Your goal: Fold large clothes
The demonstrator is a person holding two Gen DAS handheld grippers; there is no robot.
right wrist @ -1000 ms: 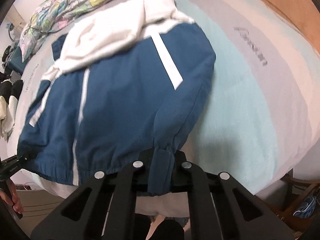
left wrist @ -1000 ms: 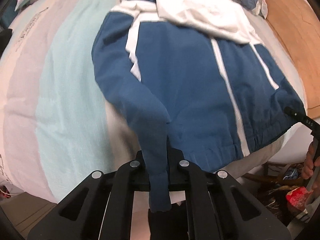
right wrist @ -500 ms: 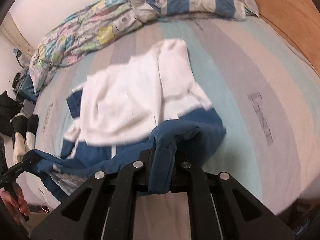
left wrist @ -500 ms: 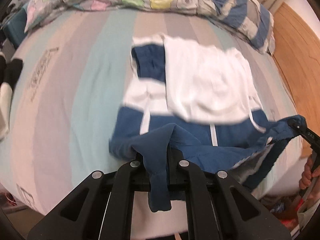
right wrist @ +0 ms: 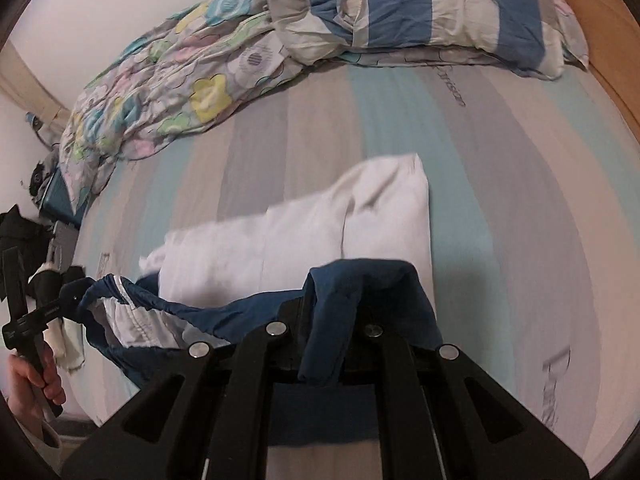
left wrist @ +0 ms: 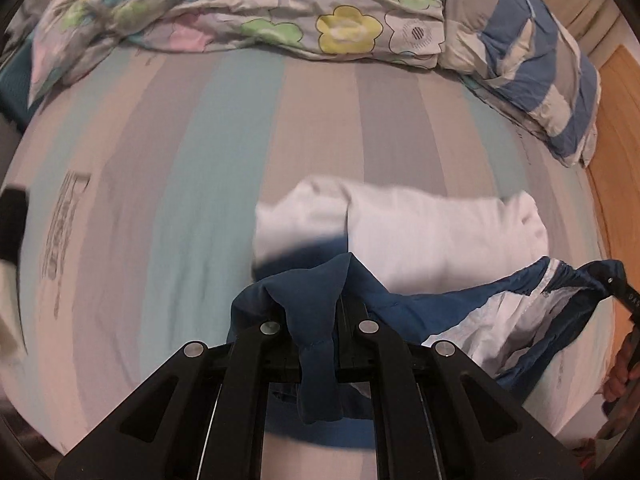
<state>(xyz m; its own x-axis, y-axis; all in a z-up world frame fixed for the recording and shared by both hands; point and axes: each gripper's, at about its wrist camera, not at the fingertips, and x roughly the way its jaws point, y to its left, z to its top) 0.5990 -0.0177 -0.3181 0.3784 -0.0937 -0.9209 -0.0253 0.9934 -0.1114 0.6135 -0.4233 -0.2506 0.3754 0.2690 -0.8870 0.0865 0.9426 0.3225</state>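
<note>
Blue jacket (left wrist: 316, 344) hem | slung between | left tongs (left wrist: 316, 322), right tongs (right wrist: 326, 330) both clamping it

Striped bed (left wrist: 240, 152): jacket (left wrist: 432, 236), quilt (left wrist: 260, 4), pillow (left wrist: 532, 56)

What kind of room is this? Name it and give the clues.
A bedroom, most likely: the blue and white jacket is being folded on a bed with a striped sheet, a crumpled floral duvet and a blue-striped pillow at its far end.

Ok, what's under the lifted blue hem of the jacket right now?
Under the jacket's blue hem you can see its white upper part lying on the striped sheet. What lies below that white part is covered.
</note>
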